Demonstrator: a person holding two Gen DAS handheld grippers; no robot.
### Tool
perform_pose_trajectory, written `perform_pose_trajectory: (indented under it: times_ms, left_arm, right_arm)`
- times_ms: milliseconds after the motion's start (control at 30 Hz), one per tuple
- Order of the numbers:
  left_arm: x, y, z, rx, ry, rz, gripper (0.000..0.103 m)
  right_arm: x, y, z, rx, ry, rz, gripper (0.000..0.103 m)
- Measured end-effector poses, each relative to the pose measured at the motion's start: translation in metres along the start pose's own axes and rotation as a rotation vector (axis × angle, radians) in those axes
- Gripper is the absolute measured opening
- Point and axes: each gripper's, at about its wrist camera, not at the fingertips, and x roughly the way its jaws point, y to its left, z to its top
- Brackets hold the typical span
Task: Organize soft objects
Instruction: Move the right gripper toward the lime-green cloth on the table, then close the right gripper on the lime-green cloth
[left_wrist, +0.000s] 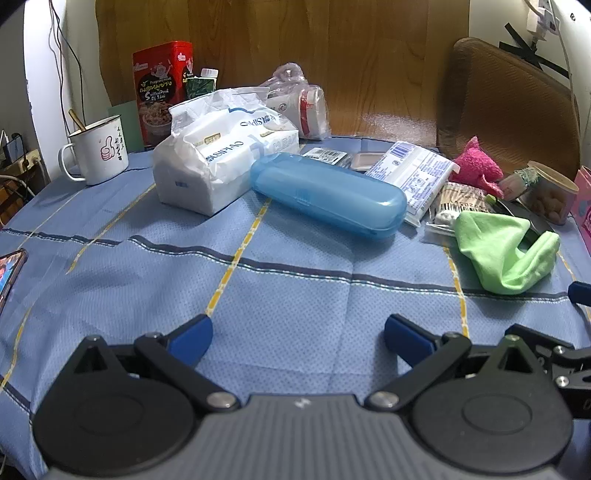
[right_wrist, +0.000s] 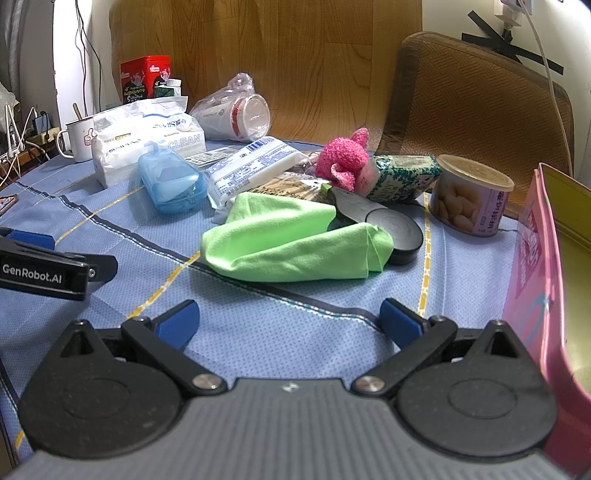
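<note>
Green microfibre cloth (right_wrist: 295, 240) lies crumpled on the blue checked tablecloth (right_wrist: 258, 332), directly ahead of the right gripper (right_wrist: 288, 321), whose blue fingers stand wide apart with nothing between them. That placement reads as a lined-up approach: the cloth is the nearest soft item and sits squarely in the gap's path, though well short of the fingertips. Its far fold rests against a black round compact (right_wrist: 391, 229), so a grab at the near, free edge looks safer than one at the back.

Behind the cloth, a pink fuzzy plush (right_wrist: 343, 158) leans among hard clutter: a wrapped tissue pack (right_wrist: 251, 166), a blue plastic case (right_wrist: 171, 182) and a lidded can of beans (right_wrist: 469, 195). It is the other plainly soft thing here. A pink tin box (right_wrist: 535, 266) stands open at the right edge of the surface (probably the intended container, though I am only judging that from its closeness and empty yellow interior).

The left gripper (left_wrist: 297, 332) hovers low over bare tablecloth, likewise spread open and empty, with the cloth off to its right and the large bag of tissues (left_wrist: 218, 162) beyond. It seems parked out of the way, leaving the reach to the right side.
</note>
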Motion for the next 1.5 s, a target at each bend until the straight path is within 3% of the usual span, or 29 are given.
perform_pose_trajectory:
  times_ms: [467, 700, 867, 967, 1400, 1500]
  left_arm:
    - [0.002, 0.001, 0.001, 0.022, 0.001, -0.019, 0.103]
    - [0.003, 0.003, 0.002, 0.033, -0.008, -0.033, 0.103]
    - [0.003, 0.006, 0.004, 0.042, 0.004, -0.068, 0.103]
    - [0.002, 0.009, 0.007, 0.033, 0.012, -0.119, 0.103]
    - [0.001, 0.011, 0.017, -0.006, 0.038, -0.211, 0.103]
    - [0.000, 0.001, 0.025, -0.001, 0.042, -0.277, 0.102]
  right_arm:
    - [-0.002, 0.003, 0.000, -0.017, -0.011, 0.002, 0.103]
    - [-0.007, 0.012, -0.002, -0.075, -0.062, -0.011, 0.103]
    - [-0.009, 0.015, -0.001, -0.099, -0.091, -0.010, 0.079]
    - [-0.008, 0.016, 0.004, -0.093, -0.118, -0.017, 0.072]
    - [0.007, 0.011, 0.016, -0.088, -0.109, -0.043, 0.072]
    - [0.012, 0.011, 0.017, -0.100, -0.088, -0.068, 0.085]
